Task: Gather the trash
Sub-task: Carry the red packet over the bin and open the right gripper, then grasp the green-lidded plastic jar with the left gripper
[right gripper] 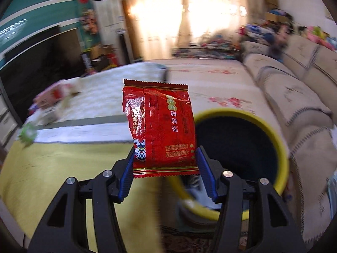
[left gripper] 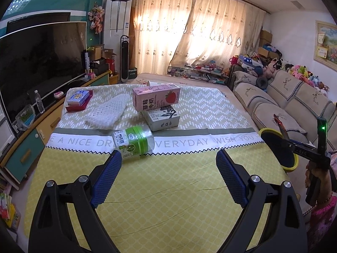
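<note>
Before me, sunlit cream embroidered curtains (left gripper: 189, 31); a large dark television (left gripper: 42, 63) left, a beige fabric sofa (left gripper: 284, 103) right.

Open cloth ahead of my left hand-held gripper (left gripper: 168, 162)

Only the green bottle (left gripper: 132, 141) blocks by its left finger; cartons (left gripper: 157, 101) stand beyond.

A red packet (right gripper: 161, 128) with yellow print and a small cartoon figure. Beside it, a bin (right gripper: 280, 139) with a yellow rim and dark blue inside. The tabletop (left gripper: 168, 189) wears a yellow lattice cloth; beyond the bin's side, a white band with grey letters and a black zigzag edge. A pink carton (left gripper: 156, 99) shows a red strawberry. A green-labelled jar (left gripper: 133, 140). Both tools have blue pads (left gripper: 107, 175) on black arms.
</note>
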Motion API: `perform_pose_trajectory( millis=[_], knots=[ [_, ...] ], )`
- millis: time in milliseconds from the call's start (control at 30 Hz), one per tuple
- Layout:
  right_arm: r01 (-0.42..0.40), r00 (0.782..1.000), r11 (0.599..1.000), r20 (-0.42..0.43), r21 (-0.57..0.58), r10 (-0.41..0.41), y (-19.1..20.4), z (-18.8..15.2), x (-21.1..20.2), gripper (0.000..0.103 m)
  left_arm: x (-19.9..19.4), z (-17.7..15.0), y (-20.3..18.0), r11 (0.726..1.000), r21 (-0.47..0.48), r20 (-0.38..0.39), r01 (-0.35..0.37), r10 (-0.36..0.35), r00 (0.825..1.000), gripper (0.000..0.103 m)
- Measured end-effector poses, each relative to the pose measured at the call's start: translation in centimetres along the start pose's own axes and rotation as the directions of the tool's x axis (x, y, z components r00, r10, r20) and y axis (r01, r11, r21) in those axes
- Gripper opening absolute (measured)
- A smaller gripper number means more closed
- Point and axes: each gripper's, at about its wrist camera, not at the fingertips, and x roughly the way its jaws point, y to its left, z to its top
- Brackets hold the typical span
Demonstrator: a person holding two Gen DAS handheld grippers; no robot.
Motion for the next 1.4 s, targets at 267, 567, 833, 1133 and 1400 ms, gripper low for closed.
perform_pose_trajectory(
  millis=[267,567,833,1133,1400],
  knots=[
    [0.182,0.983,0.982,-0.006,0.043,-0.182,-4.2,-0.6,1.4,0.067,1.9,-0.2,-0.4,1.000,0.007,-0.033,-0.025,0.026,0.999,0.090],
    [0.101,0.992,0.994,0.077,0.030,-0.103,-0.5,-1.0,-2.3,0.072,5.7,-0.6,0.9,0.988,-0.055,-0.118,-0.144,0.137,0.984,0.091],
    [0.014,0.996,1.000,0.085,-0.018,-0.013,3.0,-0.6,-2.7,0.072,10.1,0.2,3.7,0.956,-0.136,-0.174,-0.261,0.236,0.956,0.091],
    [-0.032,0.998,0.999,0.058,-0.018,0.033,4.0,-0.6,-1.3,0.072,13.6,1.6,4.6,0.935,-0.150,-0.189,-0.320,0.291,0.938,0.094],
    [-0.050,0.997,0.999,0.059,-0.011,0.050,3.9,-0.4,-1.1,0.072,14.7,1.5,4.6,0.925,-0.144,-0.207,-0.353,0.320,0.924,0.085]
  ],
)
